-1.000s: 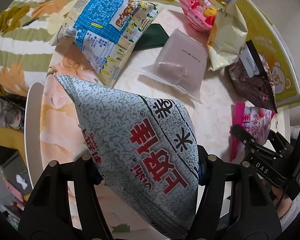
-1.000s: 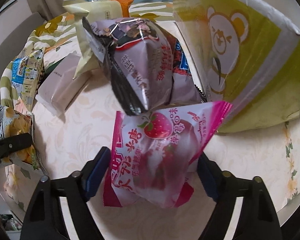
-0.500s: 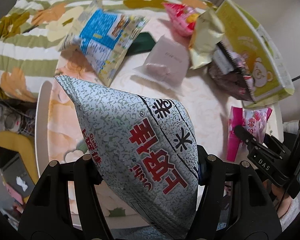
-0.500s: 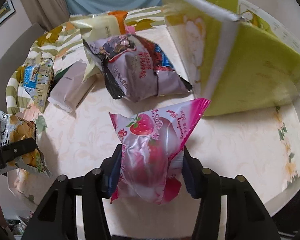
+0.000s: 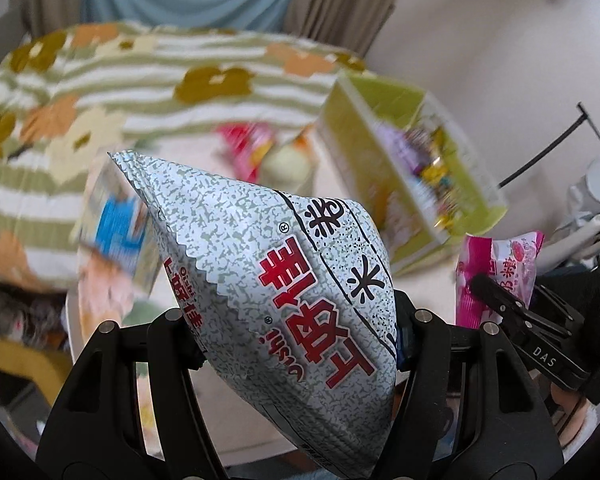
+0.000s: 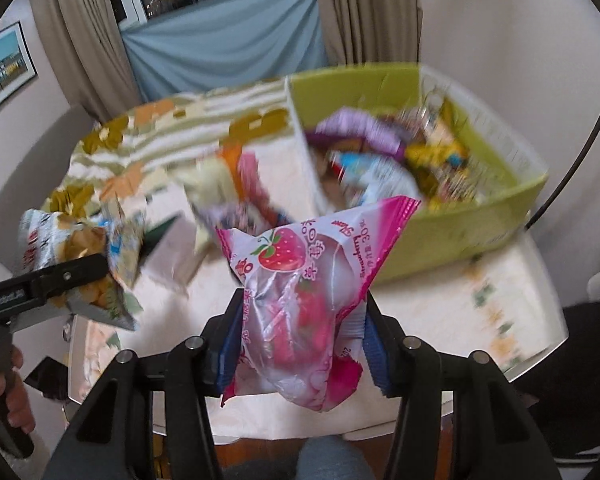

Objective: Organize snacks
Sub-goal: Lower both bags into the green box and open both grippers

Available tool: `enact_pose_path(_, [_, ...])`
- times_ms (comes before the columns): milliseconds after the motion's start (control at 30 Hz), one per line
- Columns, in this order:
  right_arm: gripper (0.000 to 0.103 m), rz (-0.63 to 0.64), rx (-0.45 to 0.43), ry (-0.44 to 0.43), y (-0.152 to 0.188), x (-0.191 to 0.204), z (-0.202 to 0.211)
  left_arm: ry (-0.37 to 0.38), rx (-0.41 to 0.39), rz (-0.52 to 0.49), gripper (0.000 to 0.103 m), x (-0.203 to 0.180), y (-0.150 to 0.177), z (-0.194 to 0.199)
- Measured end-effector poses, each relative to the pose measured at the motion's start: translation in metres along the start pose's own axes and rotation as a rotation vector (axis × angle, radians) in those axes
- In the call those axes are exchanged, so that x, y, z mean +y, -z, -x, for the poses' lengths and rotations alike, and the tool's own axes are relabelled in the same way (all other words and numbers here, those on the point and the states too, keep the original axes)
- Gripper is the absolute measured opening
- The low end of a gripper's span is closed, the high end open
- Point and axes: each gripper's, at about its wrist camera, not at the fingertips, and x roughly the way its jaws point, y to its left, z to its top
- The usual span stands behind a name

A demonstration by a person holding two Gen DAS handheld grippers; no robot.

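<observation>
Soft, even indoor light; both fisheye views bend at the edges, backgrounds smeared by motion blur, held packets sharp.

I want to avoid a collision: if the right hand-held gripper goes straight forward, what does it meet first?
Probably the near wall of the green box; the right hand-held gripper points there, but blur leaves depth unclear.

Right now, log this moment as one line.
left gripper: shut on grey bag | right gripper: shut on pink bag | both bags lifted | green box: open, holds snacks
</observation>
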Motion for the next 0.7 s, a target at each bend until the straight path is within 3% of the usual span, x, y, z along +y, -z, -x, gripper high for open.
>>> enact_pose_path(333, [0.049, 0.019, -0.054, -0.030, -0.079, -0.060, 0.006, 0.013, -0.083, -0.052, 0.061, -0.091, -0.070, -0.012])
enact_pose_path(500, [0.049, 0.040, -0.053, -0.046, -0.108, -0.100, -0.006, 0.017, -0.065, -0.055, 0.061, -0.139, -0.095, -0.060])
enact_pose_path(700, [0.049, 0.054, -0.039, -0.062, -0.126, -0.142, -0.019, 0.005, -0.001, -0.086, 0.061, -0.191, -0.103, -0.120])
